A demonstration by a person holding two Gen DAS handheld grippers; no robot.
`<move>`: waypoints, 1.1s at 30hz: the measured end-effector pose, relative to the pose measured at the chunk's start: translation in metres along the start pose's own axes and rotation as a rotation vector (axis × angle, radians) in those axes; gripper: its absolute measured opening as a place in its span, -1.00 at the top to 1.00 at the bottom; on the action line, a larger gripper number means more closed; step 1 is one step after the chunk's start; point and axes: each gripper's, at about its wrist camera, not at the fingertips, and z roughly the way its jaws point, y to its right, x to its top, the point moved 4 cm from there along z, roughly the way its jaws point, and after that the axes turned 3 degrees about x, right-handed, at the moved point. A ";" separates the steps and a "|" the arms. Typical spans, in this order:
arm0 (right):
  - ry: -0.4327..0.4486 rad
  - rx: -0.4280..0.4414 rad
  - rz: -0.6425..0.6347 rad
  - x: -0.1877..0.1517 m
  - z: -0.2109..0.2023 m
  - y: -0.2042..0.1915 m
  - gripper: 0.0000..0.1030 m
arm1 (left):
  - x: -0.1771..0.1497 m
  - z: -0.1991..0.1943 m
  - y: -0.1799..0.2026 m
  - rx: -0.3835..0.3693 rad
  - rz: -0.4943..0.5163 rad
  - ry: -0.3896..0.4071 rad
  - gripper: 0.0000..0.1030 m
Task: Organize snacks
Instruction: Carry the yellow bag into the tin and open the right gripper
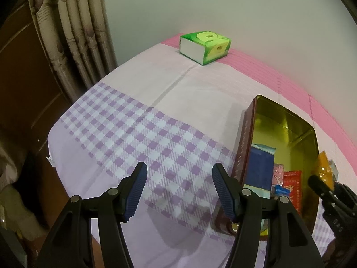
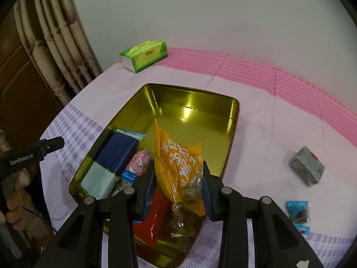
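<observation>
A gold-lined tin [image 2: 232, 120] lies open on the table. Inside it are a blue box [image 2: 118, 154], a pink packet [image 2: 139, 159], a small blue packet [image 2: 128, 176] and a red packet [image 2: 154, 218]. My right gripper [image 2: 179, 192] is shut on an orange snack bag [image 2: 178, 156], held over the tin's near end. My left gripper [image 1: 179, 189] stands open with nothing in it, over the checked cloth just left of the tin [image 1: 287, 122]. In the left wrist view the orange bag [image 1: 324, 167] and the right gripper's fingers [image 1: 321, 185] show at the tin's right rim.
A green tissue pack [image 2: 145, 54] lies at the table's far edge by the wall. A grey wrapped packet [image 2: 306, 166] and a blue wrapped snack [image 2: 299, 214] lie on the cloth right of the tin. A curtain [image 1: 75, 29] hangs at the left. A hand [image 2: 13, 192] grips the left tool.
</observation>
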 end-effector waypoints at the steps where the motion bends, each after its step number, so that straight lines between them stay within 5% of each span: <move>1: -0.002 -0.001 -0.002 0.000 0.002 -0.001 0.33 | 0.000 0.000 0.001 -0.004 0.002 0.001 -0.20; 33: -0.001 0.036 0.036 -0.001 0.001 -0.001 0.08 | -0.007 -0.002 0.017 -0.031 0.068 0.002 -0.21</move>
